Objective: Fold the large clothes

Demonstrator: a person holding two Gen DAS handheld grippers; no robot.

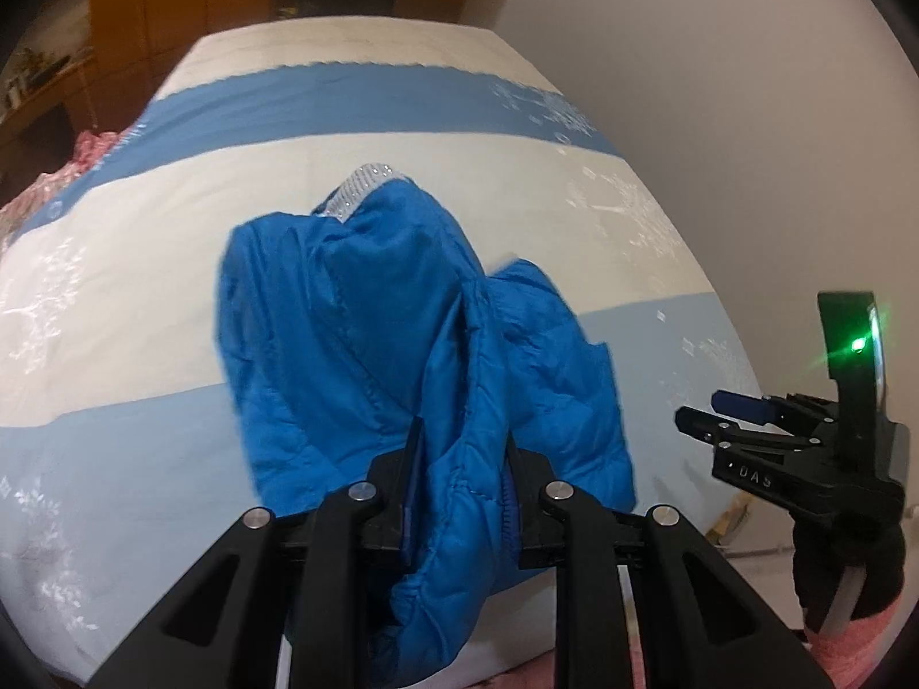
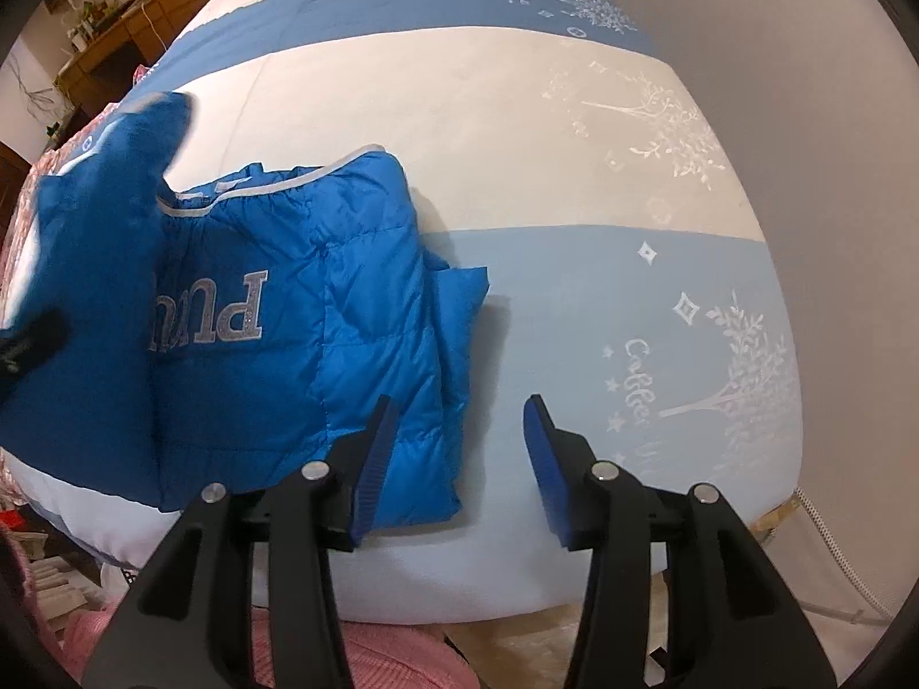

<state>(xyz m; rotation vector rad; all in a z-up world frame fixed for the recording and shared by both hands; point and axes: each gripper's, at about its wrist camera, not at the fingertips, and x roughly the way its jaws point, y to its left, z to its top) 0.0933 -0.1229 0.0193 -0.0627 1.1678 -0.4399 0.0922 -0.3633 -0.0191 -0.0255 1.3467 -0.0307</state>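
From my left wrist, my left gripper (image 1: 462, 494) is clamped on a fold of the blue quilted puffer jacket (image 1: 402, 344), which hangs from the pads and runs away ahead to its silver-trimmed collar over the blue-and-cream banded bedspread (image 1: 172, 195).

From my right wrist, my right gripper (image 2: 456, 459) stands apart, empty; the jacket lies ahead-left, its hem toward me, collar far.

The lifted jacket (image 2: 92, 264) part is motion-blurred, hiding the silver lettering's (image 2: 207, 316) left end.
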